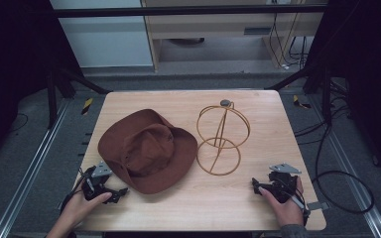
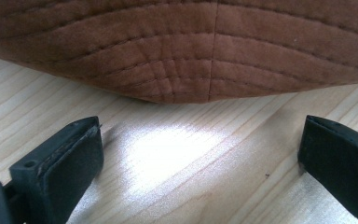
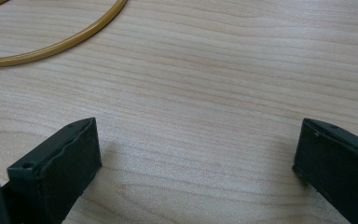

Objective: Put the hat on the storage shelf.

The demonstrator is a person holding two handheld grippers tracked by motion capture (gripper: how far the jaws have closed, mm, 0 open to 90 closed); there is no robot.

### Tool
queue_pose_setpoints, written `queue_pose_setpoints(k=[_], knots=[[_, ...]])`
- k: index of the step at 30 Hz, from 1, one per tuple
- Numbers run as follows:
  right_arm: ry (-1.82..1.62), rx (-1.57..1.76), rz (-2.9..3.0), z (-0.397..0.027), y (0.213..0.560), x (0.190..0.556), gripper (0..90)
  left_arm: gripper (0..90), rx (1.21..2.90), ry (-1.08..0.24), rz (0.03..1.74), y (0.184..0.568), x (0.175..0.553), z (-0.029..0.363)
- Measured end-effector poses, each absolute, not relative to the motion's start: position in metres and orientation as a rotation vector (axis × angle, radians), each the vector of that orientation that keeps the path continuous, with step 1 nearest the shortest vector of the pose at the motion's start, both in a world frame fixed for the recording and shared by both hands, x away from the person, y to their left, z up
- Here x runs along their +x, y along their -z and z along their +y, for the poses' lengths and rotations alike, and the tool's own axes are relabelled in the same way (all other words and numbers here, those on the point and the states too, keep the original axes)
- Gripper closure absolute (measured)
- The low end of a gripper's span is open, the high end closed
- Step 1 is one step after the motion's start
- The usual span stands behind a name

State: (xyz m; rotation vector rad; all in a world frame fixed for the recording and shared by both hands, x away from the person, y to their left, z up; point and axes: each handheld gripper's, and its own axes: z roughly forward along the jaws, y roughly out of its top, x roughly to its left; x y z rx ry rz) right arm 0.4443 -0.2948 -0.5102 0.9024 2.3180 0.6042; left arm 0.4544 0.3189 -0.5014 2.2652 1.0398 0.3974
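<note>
- High view: brown hat [image 1: 146, 150] lies flat on the wooden counter [image 1: 203, 198], left of centre, brim down.
- Gold wire hat stand [image 1: 221, 138] stands upright just right of the hat, apart from it.
- My left gripper [image 1: 110, 191] rests at the near left edge of the counter, just beside the hat brim, not touching it.
- Left gripper view: jaws wide apart, nothing between them, brim [image 2: 186, 51] just ahead.
- My right gripper [image 1: 258, 186] sits near right, below the stand.
- Right gripper view: jaws wide apart over bare wood, stand's base ring [image 3: 51, 44] at upper left.
</note>
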Motion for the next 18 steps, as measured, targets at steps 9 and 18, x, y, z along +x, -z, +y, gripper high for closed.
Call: queue_pose_setpoints(k=[9, 18], knots=[[-0.603, 0.904, 2.317, -0.295, 0.510, 0.444, 0.6, 3.9, 2.274, -0.385, 1.026, 0.496, 0.450, 0.319], [-0.604, 0.902, 2.318, -0.295, 0.510, 0.444, 0.6, 5.0, 2.193, -0.440, 0.985, 0.480, 0.432, 0.333]])
